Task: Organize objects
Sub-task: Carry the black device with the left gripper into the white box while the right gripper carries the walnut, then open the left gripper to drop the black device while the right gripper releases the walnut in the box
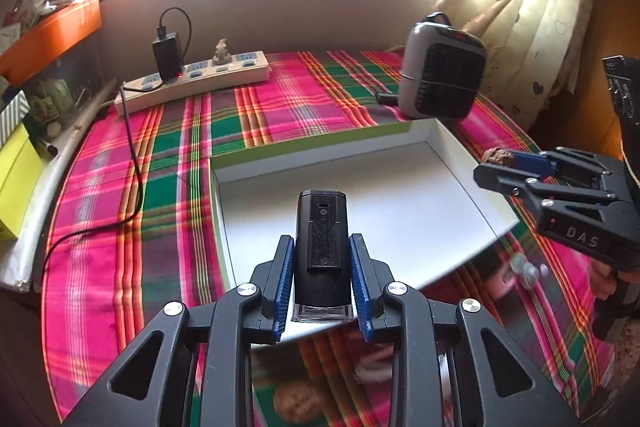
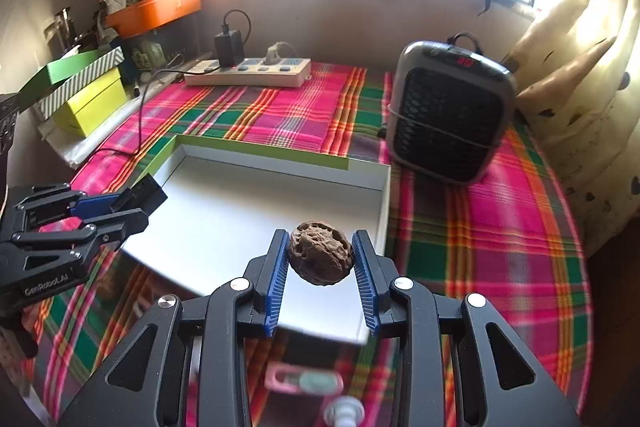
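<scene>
**Midway: both loads held over tray, none placed**

Currently no items inside tray (image 1: 400, 195); white floor bare. Left gripper (image 1: 322, 279) closed on black device (image 1: 321, 243), held above tray's near edge. Right gripper (image 2: 320, 267) closed on walnut (image 2: 321, 251), above tray's near right corner. Still on plaid counter (image 2: 500, 239) below: second walnut (image 1: 298, 403), pink item (image 2: 304, 381), small white piece (image 2: 344, 411). Remaining, by judgement: lower and release both loads, then collect leftovers.

Plaid-covered table (image 2: 500, 227), white tray (image 2: 224, 211), power strip (image 2: 248, 73), heater (image 2: 450, 111)
</scene>
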